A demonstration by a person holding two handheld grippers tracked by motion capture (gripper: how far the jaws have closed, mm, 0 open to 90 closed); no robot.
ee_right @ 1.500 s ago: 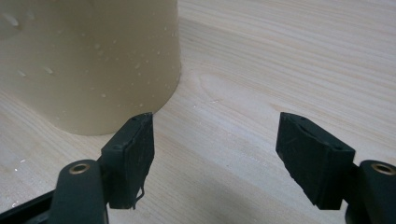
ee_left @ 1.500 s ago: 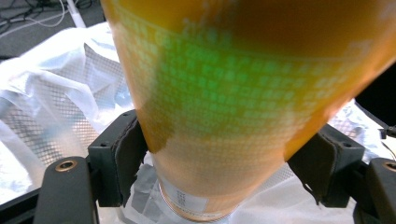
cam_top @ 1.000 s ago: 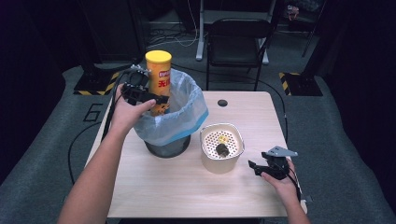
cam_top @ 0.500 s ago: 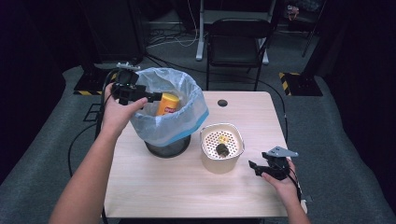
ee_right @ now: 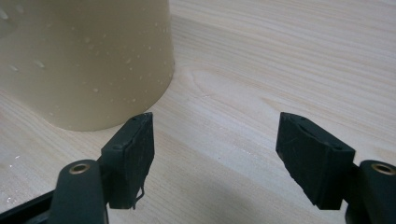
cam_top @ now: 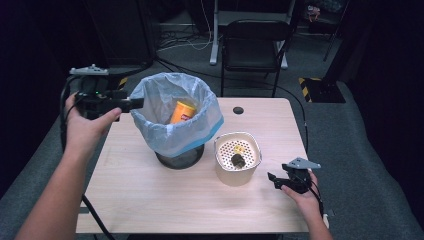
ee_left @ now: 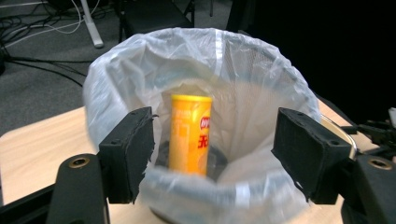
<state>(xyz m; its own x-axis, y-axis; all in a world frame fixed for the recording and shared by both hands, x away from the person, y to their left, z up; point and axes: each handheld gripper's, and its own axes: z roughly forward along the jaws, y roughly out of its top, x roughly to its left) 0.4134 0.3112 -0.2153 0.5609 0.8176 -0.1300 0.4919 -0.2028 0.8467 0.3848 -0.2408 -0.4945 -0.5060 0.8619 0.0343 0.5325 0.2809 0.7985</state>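
The left gripper (cam_top: pixel 131 104) hovers just left of the bin's rim; its jaws have just been closing, yet stand apart with nothing between them. Beside it, a round dark waste bin lined with a pale translucent plastic bag (cam_top: pixel 150 127) holds the yellow cylindrical chip can (cam_top: pixel 181 112), leaning inside. To the right stands a cream plastic tub with a perforated insert (cam_top: pixel 236 171), small scraps lying on it. The right gripper (cam_top: pixel 274 181) rests on the light wooden table (cam_top: pixel 150 200), its jaws apart and empty, near the tub.
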